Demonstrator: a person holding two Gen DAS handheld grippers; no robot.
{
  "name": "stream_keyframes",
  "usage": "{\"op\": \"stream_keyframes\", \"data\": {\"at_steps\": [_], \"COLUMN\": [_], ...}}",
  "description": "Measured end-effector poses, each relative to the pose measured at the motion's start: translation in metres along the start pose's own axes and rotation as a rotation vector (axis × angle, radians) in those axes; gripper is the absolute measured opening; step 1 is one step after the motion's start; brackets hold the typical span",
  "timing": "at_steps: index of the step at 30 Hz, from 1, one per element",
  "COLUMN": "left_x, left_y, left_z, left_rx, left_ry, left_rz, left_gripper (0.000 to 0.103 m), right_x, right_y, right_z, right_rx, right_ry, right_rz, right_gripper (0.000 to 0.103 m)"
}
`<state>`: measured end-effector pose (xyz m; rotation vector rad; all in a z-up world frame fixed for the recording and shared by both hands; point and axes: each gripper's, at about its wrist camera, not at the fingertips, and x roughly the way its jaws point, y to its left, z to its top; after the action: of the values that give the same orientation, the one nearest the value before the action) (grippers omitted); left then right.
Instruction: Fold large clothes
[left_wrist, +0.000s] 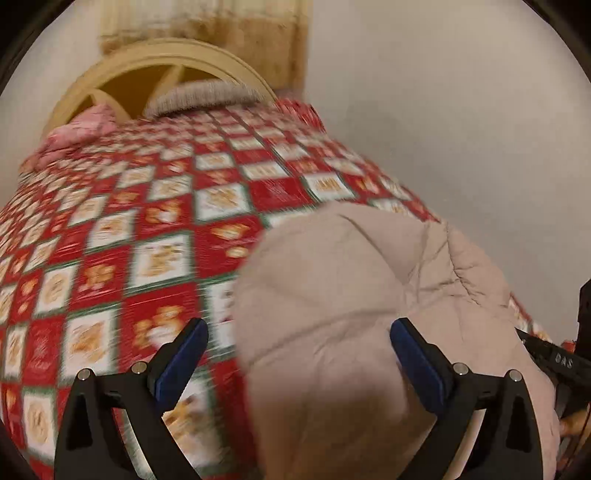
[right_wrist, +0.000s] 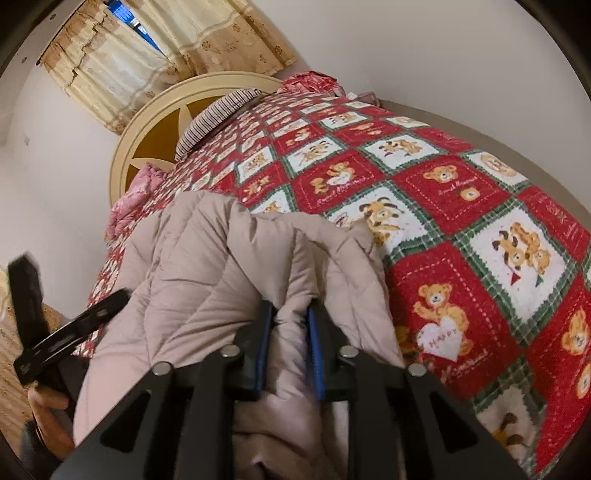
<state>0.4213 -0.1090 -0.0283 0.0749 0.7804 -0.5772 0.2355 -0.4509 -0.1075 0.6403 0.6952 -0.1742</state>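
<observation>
Bedroom scene: red teddy-bear quilt covers bed, round cream headboard behind. Beige padded coat lies bunched at quilt's near edge. Left gripper jaws wide, coat bulging between, pads clear. Right gripper jaws narrow, coat fold pinched between blue pads.

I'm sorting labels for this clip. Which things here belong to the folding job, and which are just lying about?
Job: puffy beige quilted jacket; left hand-held gripper, open; right hand-held gripper, fabric between its pads.

Lying about: red teddy-bear patchwork bedspread; striped pillow; pink bedding; cream headboard; yellow curtains.
</observation>
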Motion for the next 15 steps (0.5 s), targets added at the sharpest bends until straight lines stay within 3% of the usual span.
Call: {"op": "stream_keyframes", "data": {"at_steps": [2,6,10,12,15], "left_x": [-0.014,-0.017,0.003,0.004,0.001], "left_y": [0.007,0.007,0.011,0.015,0.013], "left_z": [-0.007,-0.018,-0.034,-0.04,-0.043], "left_rx": [-0.022,-0.067,-0.192,-0.251,-0.235], "left_ry": [-0.001,0.035,0.117,0.124,0.122], "left_rz": [-0.031,-0.18,-0.261,-0.285,-0.276], "left_gripper": [0.1,0.1,0.1,0.1,0.1], "right_x": [-0.011,-0.054,-0.083,-0.08,-0.054], "right_y": [0.005,0.012,0.007,0.005,0.006], "right_z": [0.004,0.006,0.006,0.005,-0.002], "right_rx": [-0.02,-0.041,-0.038,-0.057,-0.123], "right_ry": [-0.001,-0.096,-0.125,-0.076,0.024], "right_rz": [-0.027,0.032,0.04,0.049,0.001], "right_gripper": [0.047,0.097,0.103,0.103,0.103]}}
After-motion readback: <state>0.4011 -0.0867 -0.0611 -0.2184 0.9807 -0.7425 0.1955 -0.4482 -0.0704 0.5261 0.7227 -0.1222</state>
